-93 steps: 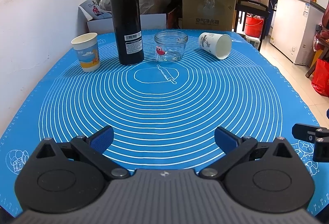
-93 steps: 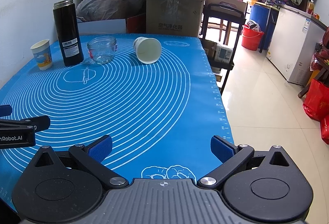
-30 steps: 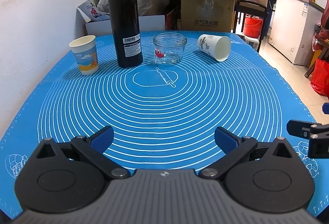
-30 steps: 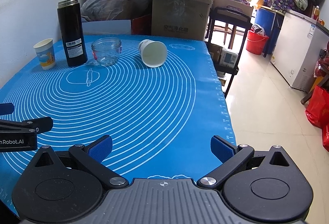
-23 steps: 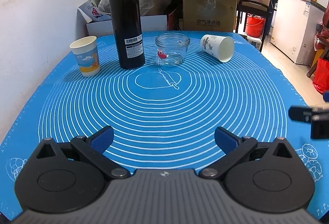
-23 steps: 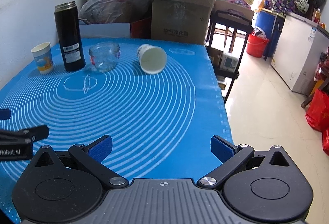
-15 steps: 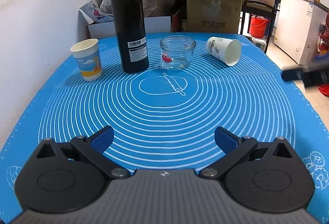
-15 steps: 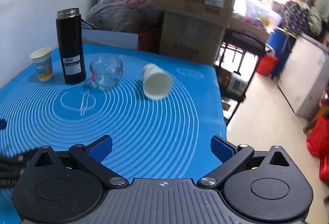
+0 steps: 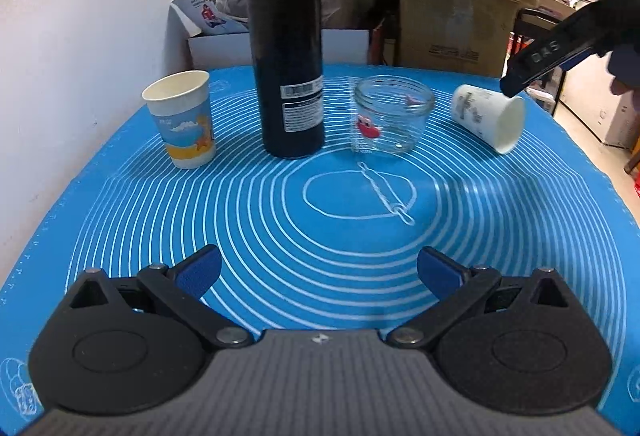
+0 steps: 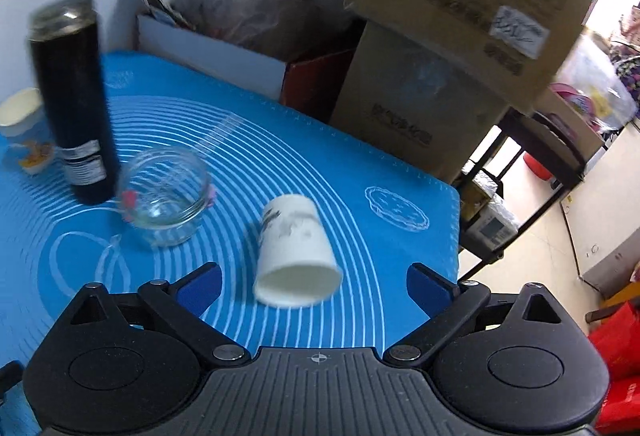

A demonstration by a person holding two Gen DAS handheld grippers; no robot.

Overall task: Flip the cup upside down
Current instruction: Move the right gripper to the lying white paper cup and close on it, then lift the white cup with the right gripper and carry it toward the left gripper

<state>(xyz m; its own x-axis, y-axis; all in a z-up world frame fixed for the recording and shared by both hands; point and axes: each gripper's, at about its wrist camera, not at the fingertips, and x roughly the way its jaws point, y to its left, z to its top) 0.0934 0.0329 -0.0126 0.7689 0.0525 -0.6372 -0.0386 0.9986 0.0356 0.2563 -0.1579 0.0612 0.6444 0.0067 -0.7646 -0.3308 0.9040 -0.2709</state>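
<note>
Right tool [image 10: 312, 282] gapes wide just above the tipped white cup [image 10: 294, 252]; left tool [image 9: 318, 270] wide too.

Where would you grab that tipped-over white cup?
Probably across the side wall of the white cup, near the middle. It lies on its side with the open mouth facing the right gripper, whose open fingers already flank it, so come from the mouth side, fingers straddling the wall.
</note>
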